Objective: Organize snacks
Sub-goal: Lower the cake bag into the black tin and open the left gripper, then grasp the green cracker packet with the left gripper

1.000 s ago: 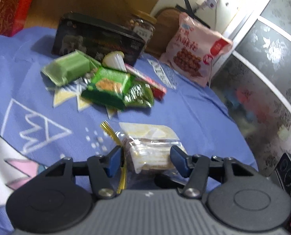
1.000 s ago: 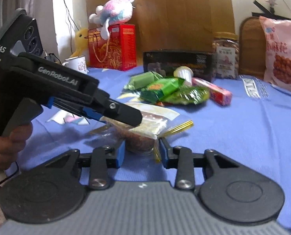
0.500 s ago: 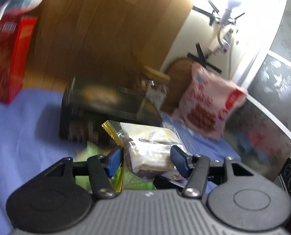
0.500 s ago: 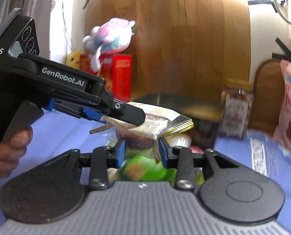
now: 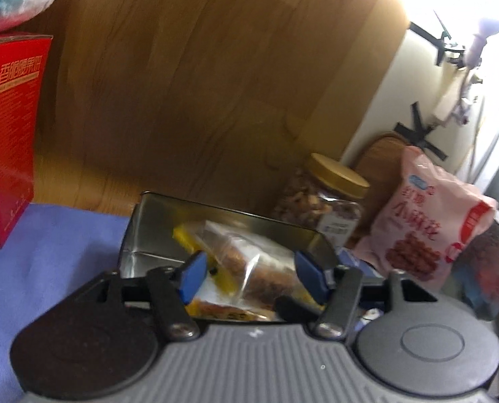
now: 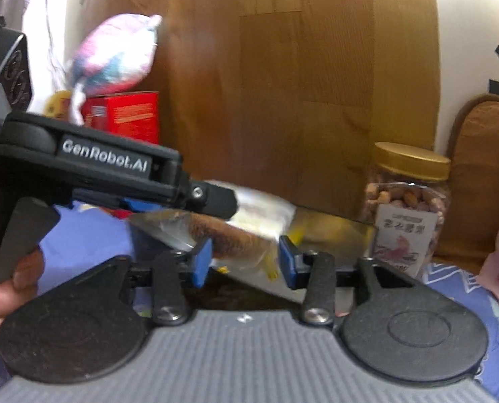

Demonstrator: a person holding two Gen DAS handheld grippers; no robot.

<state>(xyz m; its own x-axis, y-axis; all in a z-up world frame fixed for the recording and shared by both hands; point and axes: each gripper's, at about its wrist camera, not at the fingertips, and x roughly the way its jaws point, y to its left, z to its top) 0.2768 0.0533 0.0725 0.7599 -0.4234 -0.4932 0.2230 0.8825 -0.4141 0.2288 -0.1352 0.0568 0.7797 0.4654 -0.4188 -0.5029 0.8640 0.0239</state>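
A clear packet holding a brown cake, yellow along one edge, hangs tilted over the open metal tin. My left gripper has the packet between its blue pads; its jaws are opening and the pads stand just off the wrap. My right gripper comes at the same packet from the other side. Its jaws are opening too, with a small gap at each pad. In the right wrist view the left gripper's finger lies across the top of the packet, and the tin shows behind it.
A nut jar with a gold lid and a pink snack bag stand right of the tin. A red box stands at the left on the blue cloth, a plush toy on top of it. A wooden board backs everything.
Both grippers have carried the packet up off the blue cloth and forward over the open tin. Their jaws now stand a little wider around it.
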